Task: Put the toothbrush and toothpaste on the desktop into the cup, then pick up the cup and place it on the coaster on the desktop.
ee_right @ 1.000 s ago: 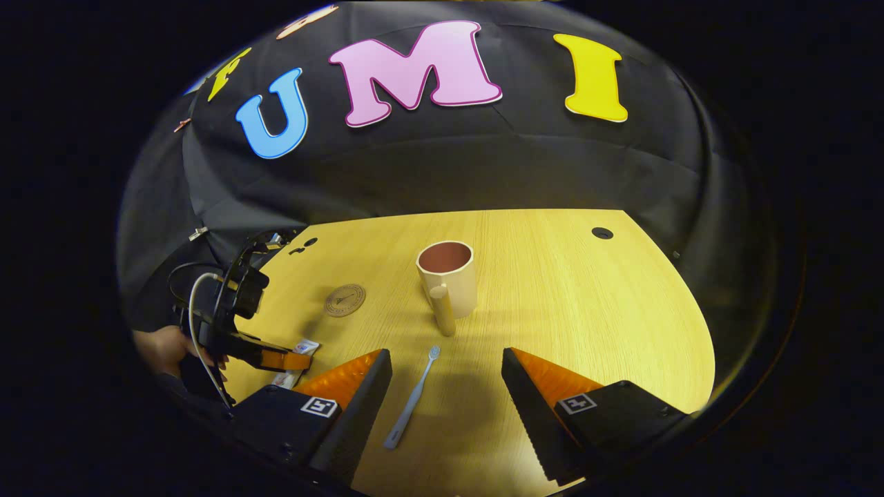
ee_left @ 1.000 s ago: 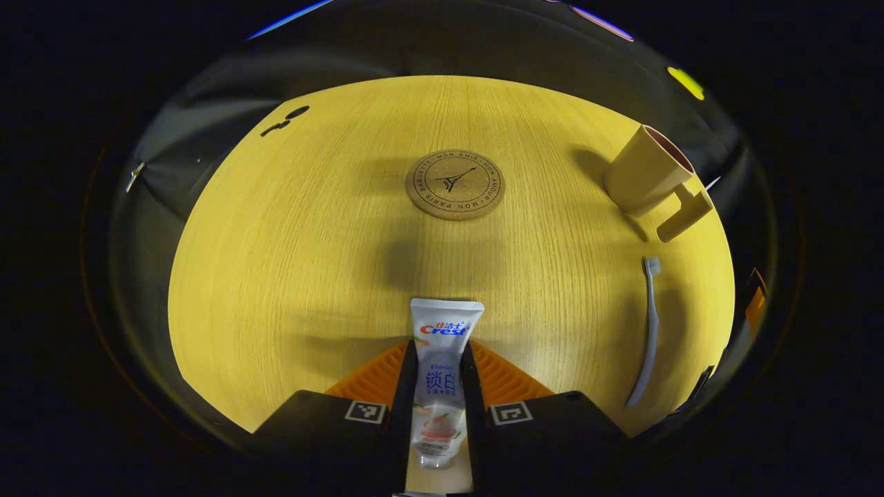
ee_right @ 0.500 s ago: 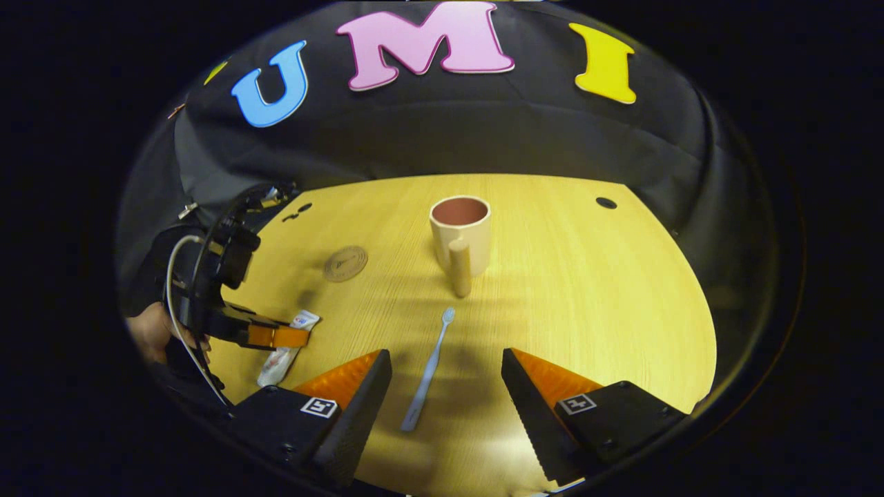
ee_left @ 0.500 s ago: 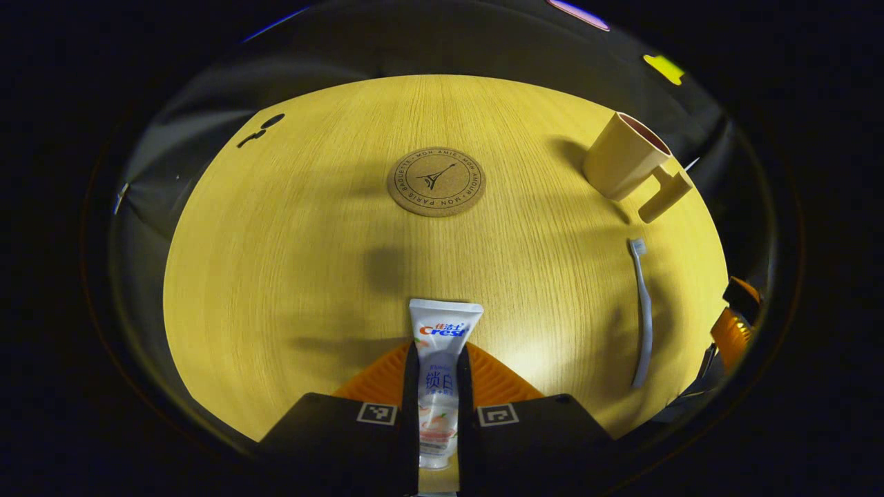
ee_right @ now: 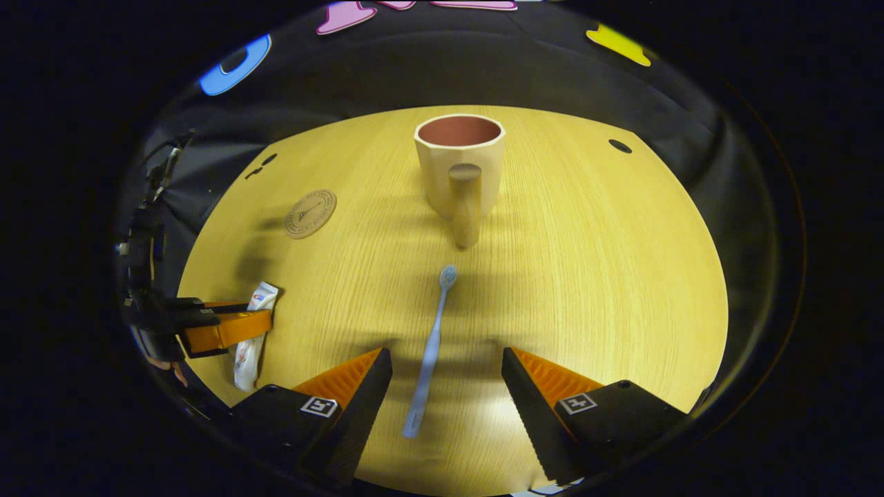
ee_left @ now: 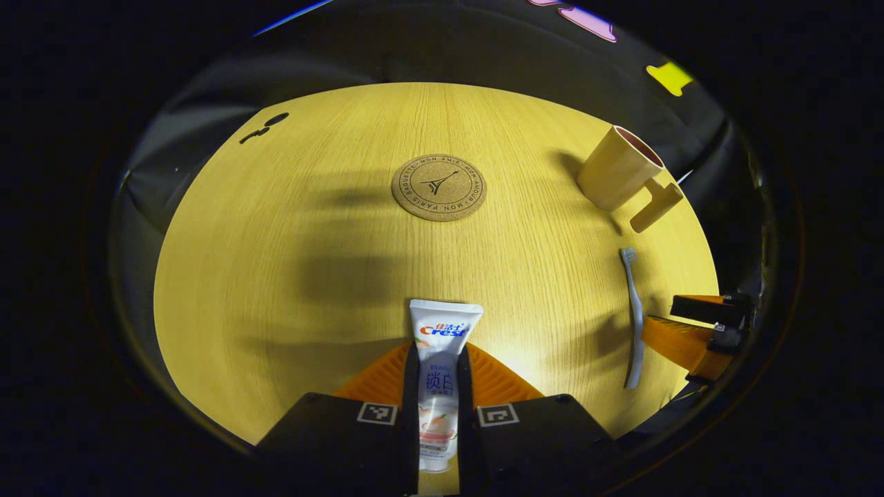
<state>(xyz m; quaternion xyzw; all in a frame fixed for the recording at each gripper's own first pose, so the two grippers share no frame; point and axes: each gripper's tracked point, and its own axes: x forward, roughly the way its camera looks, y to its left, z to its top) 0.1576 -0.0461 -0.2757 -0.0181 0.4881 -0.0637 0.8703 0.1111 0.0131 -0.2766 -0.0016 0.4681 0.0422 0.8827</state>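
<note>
Two claws are engaged. Left claw (ee_left: 438, 386) is clamped on the toothpaste (ee_left: 442, 345), near the tabletop's (ee_left: 276, 276) near edge. Right claw (ee_right: 447, 386) is wide apart and holds nothing, straddling the toothbrush (ee_right: 431, 345), which lies flat on the tabletop. Cup (ee_right: 460, 162) stands upright toward the far edge; coaster (ee_left: 439, 187) is bare. Step in hand: pickup. Next move probably calls for closing on the brush handle, then carrying both items to the cup.

A light wooden tabletop (ee_right: 587, 262) with fine straight grain was lit from above. Small dark holes (ee_right: 620, 146) were seen near its far edge, and plain black cloth (ee_right: 552, 76) was hung behind it.
</note>
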